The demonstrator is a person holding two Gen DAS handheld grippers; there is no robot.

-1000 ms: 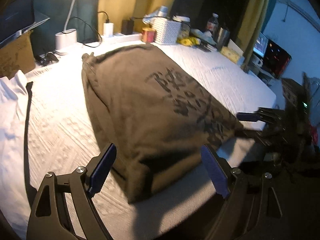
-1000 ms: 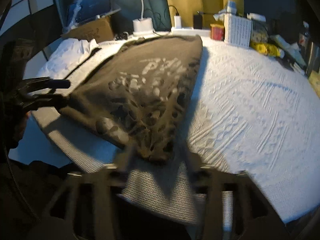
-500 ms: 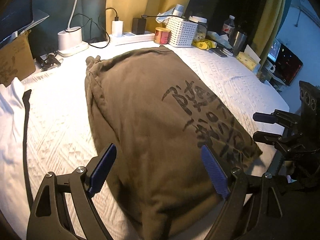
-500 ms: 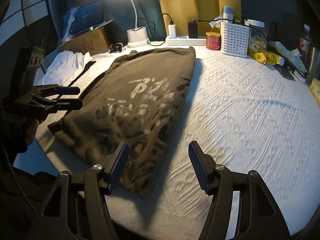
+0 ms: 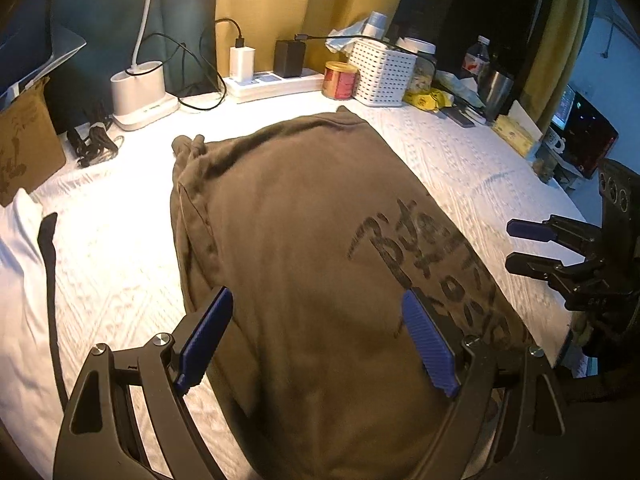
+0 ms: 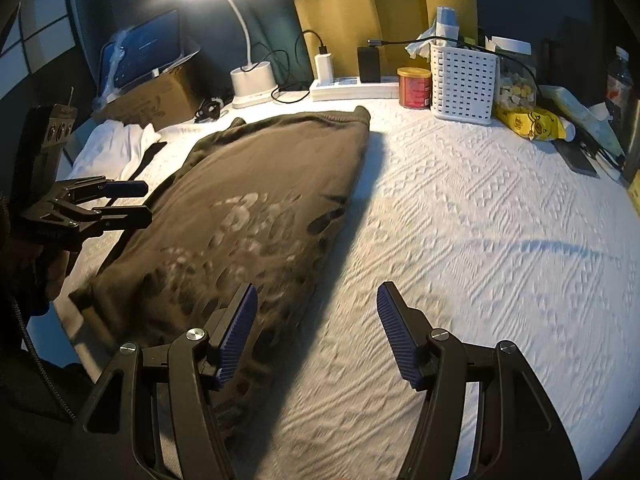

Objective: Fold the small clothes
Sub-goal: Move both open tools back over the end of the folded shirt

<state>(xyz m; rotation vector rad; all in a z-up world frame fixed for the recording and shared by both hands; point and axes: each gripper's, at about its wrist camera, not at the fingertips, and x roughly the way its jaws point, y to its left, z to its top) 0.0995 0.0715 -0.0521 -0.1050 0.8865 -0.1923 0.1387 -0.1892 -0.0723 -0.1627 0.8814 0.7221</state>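
An olive-brown garment [image 5: 304, 240] with dark lettering lies folded lengthwise on the white textured bedspread [image 5: 116, 248]. My left gripper [image 5: 316, 336] hovers open above its near half, blue pads wide apart, nothing between them. In the right wrist view the same garment [image 6: 256, 200] lies to the left. My right gripper [image 6: 316, 332] stands open over the garment's right edge and the bare bedspread [image 6: 480, 240]. Each gripper shows in the other's view: the right gripper [image 5: 528, 246] at the right, the left gripper [image 6: 124, 200] at the left, both open.
A white garment [image 5: 20, 248] with a dark strap lies at the left. Along the far edge stand a lamp base [image 5: 138, 92], a power strip [image 5: 272, 84], a red tin [image 5: 340, 80], a white basket [image 5: 384, 70], bottles and a cardboard box [image 6: 152, 96].
Both grippers have moved forward over the bed, so the garment sits closer and lower in both views. The right wrist view has sharpened from blur. Both grippers stayed open.
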